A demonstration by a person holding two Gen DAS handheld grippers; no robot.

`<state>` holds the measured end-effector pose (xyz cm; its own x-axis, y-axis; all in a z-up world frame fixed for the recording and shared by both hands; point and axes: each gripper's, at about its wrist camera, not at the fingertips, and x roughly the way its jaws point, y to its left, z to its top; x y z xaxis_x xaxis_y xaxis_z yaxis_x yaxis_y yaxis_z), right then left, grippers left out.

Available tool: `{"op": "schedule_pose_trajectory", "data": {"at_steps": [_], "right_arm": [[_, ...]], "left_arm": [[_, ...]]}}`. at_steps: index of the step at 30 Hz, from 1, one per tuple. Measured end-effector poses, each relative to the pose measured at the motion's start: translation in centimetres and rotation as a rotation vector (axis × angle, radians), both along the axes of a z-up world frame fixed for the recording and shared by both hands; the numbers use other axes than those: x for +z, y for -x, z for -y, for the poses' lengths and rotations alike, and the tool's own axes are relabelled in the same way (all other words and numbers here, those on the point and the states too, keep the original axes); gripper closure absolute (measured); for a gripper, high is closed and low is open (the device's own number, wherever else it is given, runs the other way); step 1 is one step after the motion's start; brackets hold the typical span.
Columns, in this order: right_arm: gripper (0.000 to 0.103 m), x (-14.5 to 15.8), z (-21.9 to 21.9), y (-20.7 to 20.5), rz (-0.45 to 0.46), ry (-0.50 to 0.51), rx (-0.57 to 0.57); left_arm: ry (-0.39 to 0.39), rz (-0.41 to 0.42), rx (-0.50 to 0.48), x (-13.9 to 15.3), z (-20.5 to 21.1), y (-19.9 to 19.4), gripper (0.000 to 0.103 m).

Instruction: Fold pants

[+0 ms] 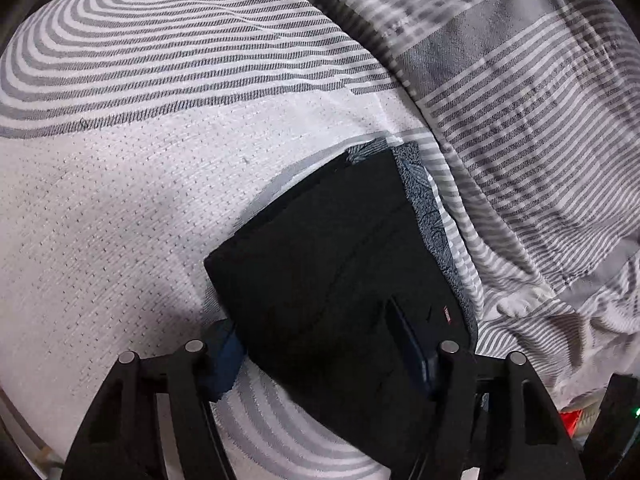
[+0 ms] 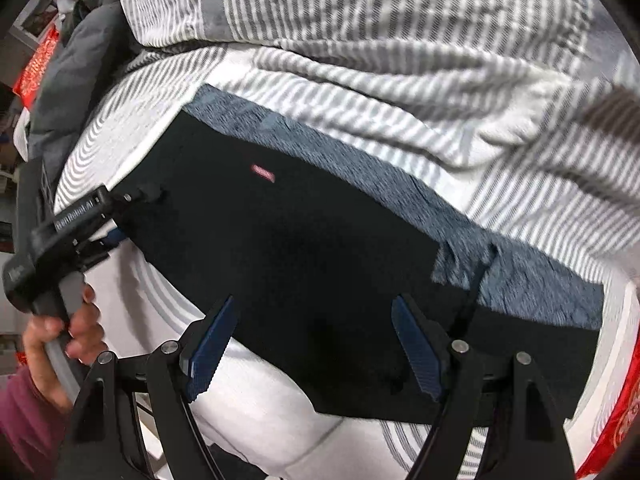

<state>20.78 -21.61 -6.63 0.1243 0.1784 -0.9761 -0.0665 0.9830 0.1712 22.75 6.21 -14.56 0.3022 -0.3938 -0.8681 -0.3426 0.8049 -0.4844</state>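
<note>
1. Left wrist view first: the black folded pants (image 1: 328, 248) lie on the bed's white mattress cover (image 1: 120, 200), just beside a rumpled striped duvet (image 1: 520, 80). Their near edge is cut off behind the gripper's own frame.
2. Under the pants a blue-grey patterned cloth (image 1: 424, 200) peeks out along the far side only; the rest is covered, so its shape is unreadable.
3. Now the left gripper (image 1: 308, 320): it straddles the near corner of the pants, jaws roughly half apart. One blue pad (image 1: 224, 364) is partly tucked behind the fabric edge, while the other finger rests on top, close to a small red tag (image 1: 447, 314). Whether the pads actually pinch the cloth, I cannot tell.
4. Over to the right wrist view, and it is blurred. The pants (image 2: 280, 248) fill the middle, the blue-grey cloth (image 2: 360, 168) showing beyond them.
5. The right gripper (image 2: 314, 344) stands wide above the pants, gripping nothing.
6. At the left edge, the left gripper (image 2: 136, 216) meets the pants' end, a hand (image 2: 76, 332) on its handle and a maroon sleeve (image 2: 24, 412) cut off by the frame.
</note>
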Motion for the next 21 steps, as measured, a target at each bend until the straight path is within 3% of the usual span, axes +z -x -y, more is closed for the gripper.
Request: {"op": "schedule_pose_trajectory", "data": {"at_steps": [1,6,13,21], "right_arm": [[0.021,0.1,-0.3,-0.9,0.003,-0.003,0.01],[0.021,0.3,-1.0,-5.5,-0.021,-0.066,0.016],[0.021,0.3,-5.6,-14.2,-0.159,-0.155,0.108],[0.017,-1.1,-12.6,-18.6,-0.319,-0.073,0.23]], "left_arm": [[-0.022,0.0,-0.007,0.0,0.1,0.0,0.058],[-0.146,0.066,-0.088,1.4,1.5,0.2,0.072],[-0.353,0.21,-0.239,4.7,5.5,1.2,0.074],[-0.505,0.352,-0.419,6.8,9.9,2.9,0.074]]}}
